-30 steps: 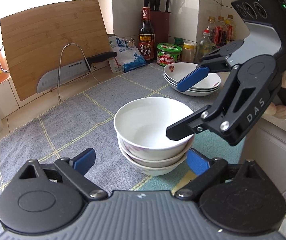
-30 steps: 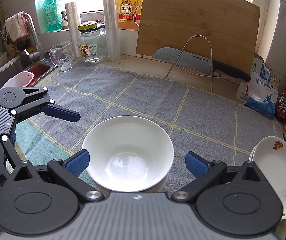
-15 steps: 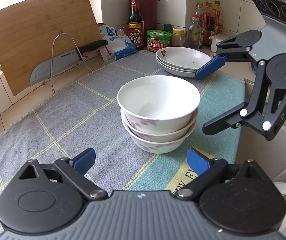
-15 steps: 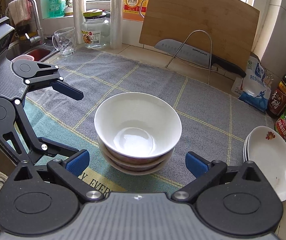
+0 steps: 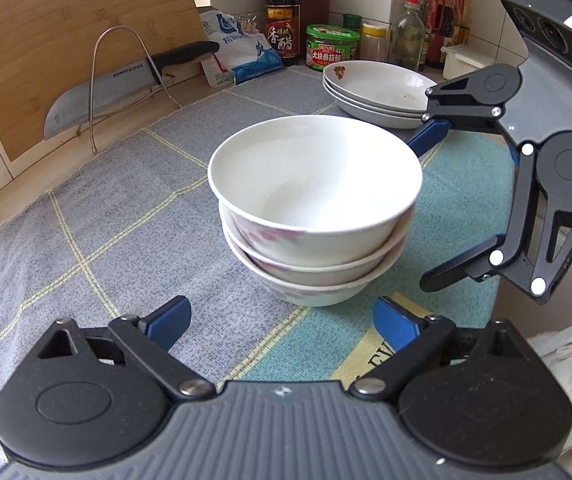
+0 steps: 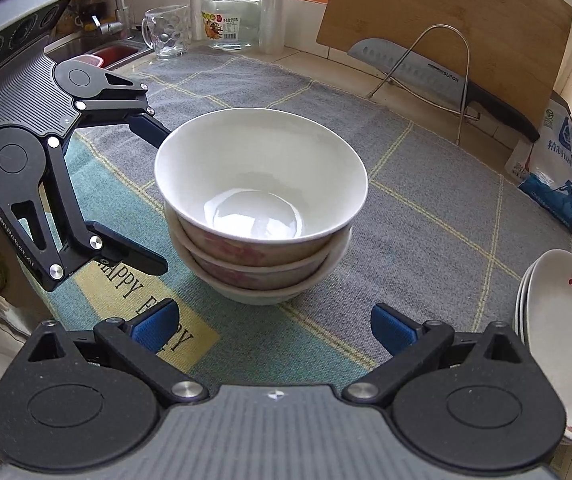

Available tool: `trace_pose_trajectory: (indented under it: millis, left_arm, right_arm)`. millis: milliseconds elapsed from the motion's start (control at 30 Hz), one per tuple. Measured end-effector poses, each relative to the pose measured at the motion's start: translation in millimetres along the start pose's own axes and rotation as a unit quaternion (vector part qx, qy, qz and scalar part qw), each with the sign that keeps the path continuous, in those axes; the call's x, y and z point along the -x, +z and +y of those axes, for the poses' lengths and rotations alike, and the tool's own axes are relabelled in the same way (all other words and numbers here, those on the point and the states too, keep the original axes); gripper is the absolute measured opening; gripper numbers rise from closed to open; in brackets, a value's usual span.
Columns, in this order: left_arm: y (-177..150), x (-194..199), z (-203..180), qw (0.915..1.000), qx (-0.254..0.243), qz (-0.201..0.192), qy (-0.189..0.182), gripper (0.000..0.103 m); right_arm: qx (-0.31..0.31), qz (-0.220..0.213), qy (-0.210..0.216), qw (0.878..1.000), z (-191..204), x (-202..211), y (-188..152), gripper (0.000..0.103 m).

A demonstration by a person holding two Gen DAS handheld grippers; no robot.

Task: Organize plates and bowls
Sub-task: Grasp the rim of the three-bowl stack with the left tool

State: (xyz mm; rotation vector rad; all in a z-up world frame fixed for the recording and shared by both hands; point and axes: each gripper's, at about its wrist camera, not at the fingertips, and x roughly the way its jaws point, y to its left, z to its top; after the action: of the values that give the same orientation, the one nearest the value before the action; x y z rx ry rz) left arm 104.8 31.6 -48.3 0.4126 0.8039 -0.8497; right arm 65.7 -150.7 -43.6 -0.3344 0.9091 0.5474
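Three white bowls (image 5: 314,208) sit nested in a stack on a grey checked cloth (image 5: 134,216), near its front edge. The left gripper (image 5: 282,326) and right gripper (image 6: 272,324) both stand wide apart and empty, one on each side of the stack. A pile of plates (image 5: 378,88) rests further back, beside jars.

A grey checked mat (image 5: 134,216) is covering the counter. At the far side a bamboo cutting board (image 5: 82,48) is leaning on the wall, with a knife (image 5: 126,88) resting in a wire rack (image 5: 98,80); a vinegar bottle (image 5: 283,12) and green-lidded jar (image 5: 330,48) are standing far right.
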Motion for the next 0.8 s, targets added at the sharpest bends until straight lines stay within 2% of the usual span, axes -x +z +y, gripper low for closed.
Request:
trace_pose_trajectory:
  millis: [133,300,500,667,800]
  left_arm:
    - [3.4,-7.2,-7.4,0.9999,0.006,0.012,0.008,0.097]
    - [8.9,-14.6,-14.5,0.9988,0.02,0.029,0.033,0.097]
    - [15.2,-14.2,-16.8,0.9985,0.022,0.038,0.032,0.096]
    - [15.4,-15.7,-10.0,0.9994,-0.002,0.032,-0.009,0.095]
    - [16.4,-19.8,-0.6,0.9979,-0.028,0.037,-0.044,0.088]
  right_arm:
    - [0.045,-0.01,0.034,0.998,-13.1,-3.9,-1.7,0.103]
    - [0.103,-0.027,0.091,0.99,-31.5,-9.9,-0.5,0.103]
    - [0.141,-0.034,0.142,0.979,-45.0,-15.6,4.4,0.103]
    - [0.143,-0.036,0.143,0.979,-45.7,-21.9,12.8,0.1]
    - [0.143,-0.03,0.144,0.979,-42.8,-23.0,17.2,0.097]
